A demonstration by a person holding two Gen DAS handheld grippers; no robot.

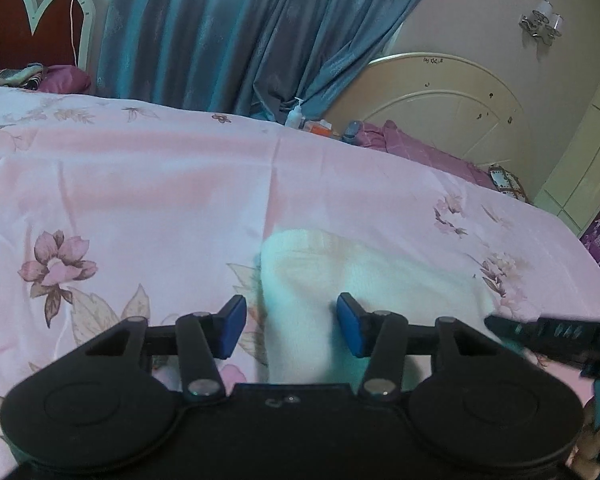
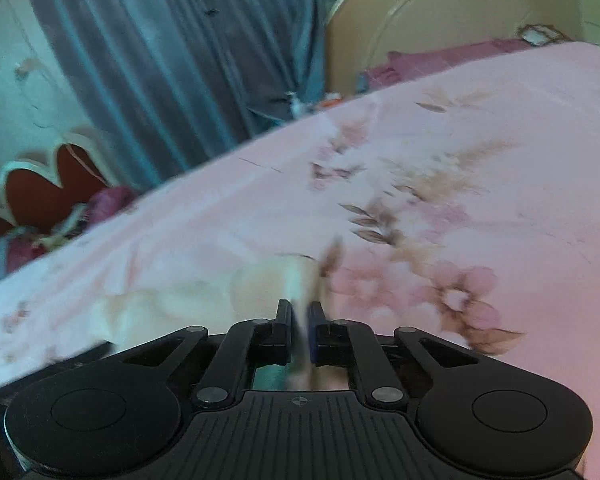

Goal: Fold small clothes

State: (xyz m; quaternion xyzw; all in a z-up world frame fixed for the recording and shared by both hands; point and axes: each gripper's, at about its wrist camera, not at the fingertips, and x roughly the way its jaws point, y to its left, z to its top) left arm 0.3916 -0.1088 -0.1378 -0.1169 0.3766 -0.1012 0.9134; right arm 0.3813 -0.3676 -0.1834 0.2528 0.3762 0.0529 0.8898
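Left gripper [image 1: 291,330]: jaws partly apart, blue pads clear of the cloth on both sides, nothing pinched. White garment [image 1: 324,280] lies on the pink floral bedsheet [image 1: 140,184], straight out at 12 o'clock from this gripper. Its near end runs down between the open fingers and under the gripper body. Long axis looks roughly 6-to-12 in the left wrist view, with the far, rounded end leaning a touch toward 11. Read: left only needs to drop and close, no sideways correction.

Right gripper [image 2: 300,334]: jaws nearly shut on a thin pale edge of the white garment [image 2: 296,292], which fans out toward 9–10 o'clock from its tips. That view is motion-blurred, so how deep the grip goes I can't tell. In the left wrist view the right gripper's tip comes in at 3 o'clock, at the garment's right edge.

Both hands are at the garment; right already has it, left is the free one.

Far: blue curtain [image 1: 228,32] at 12, cream headboard [image 1: 440,108] at 1–2.
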